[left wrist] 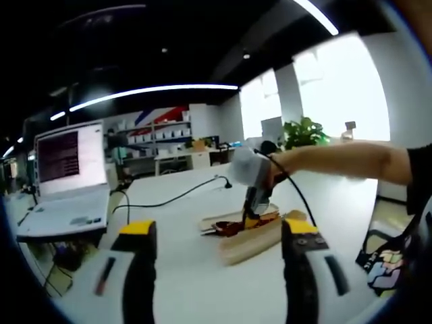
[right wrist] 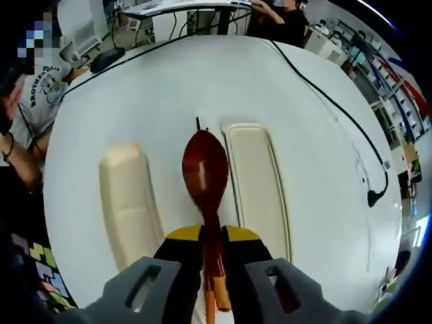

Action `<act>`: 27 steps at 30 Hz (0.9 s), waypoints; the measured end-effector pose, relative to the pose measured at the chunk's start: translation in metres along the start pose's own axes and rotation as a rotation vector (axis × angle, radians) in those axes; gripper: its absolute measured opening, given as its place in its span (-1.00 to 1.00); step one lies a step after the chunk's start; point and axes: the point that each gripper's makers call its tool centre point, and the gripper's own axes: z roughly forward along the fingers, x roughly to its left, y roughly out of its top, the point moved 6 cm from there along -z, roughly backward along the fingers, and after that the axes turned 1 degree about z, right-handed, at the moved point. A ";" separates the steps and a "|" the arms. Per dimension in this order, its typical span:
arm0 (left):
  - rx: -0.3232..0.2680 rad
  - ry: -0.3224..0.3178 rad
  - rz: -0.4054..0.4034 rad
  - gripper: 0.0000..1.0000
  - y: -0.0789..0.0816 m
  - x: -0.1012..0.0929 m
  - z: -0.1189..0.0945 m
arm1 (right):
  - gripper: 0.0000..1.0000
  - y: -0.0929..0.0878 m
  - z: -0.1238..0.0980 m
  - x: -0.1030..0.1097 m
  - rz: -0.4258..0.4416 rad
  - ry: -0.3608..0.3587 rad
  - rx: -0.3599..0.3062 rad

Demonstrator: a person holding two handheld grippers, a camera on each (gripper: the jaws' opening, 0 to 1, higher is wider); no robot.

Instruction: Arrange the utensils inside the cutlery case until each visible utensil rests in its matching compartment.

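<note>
Right tool (right wrist: 214, 260) pinches spoon (right wrist: 205, 172) by its handle over the white bench (right wrist: 202, 81)
Spoon's length runs parallel to case half (right wrist: 256, 185) just right; left tool (left wrist: 219, 246) spread, well back

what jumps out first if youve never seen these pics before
In the right gripper view, a glossy red-brown spoon pinched by the right hand-held gripper, hanging over the white table between two pale case pieces. In the left gripper view, the left hand-held gripper stands open, a laptop glowing behind it.
</note>
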 end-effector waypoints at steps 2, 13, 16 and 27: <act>0.001 -0.001 0.001 0.59 0.000 -0.001 0.000 | -0.90 -0.003 0.002 -0.001 0.007 -0.007 -0.005; 0.005 -0.002 0.006 0.58 -0.001 -0.001 0.000 | -0.90 -0.017 0.004 -0.002 -0.022 0.025 0.049; 0.006 -0.003 0.006 0.58 -0.001 -0.001 0.000 | -0.90 -0.020 0.002 -0.005 -0.020 0.025 0.054; 0.023 -0.001 0.024 0.55 -0.001 -0.004 0.002 | -0.90 -0.041 -0.008 -0.019 0.035 0.006 0.045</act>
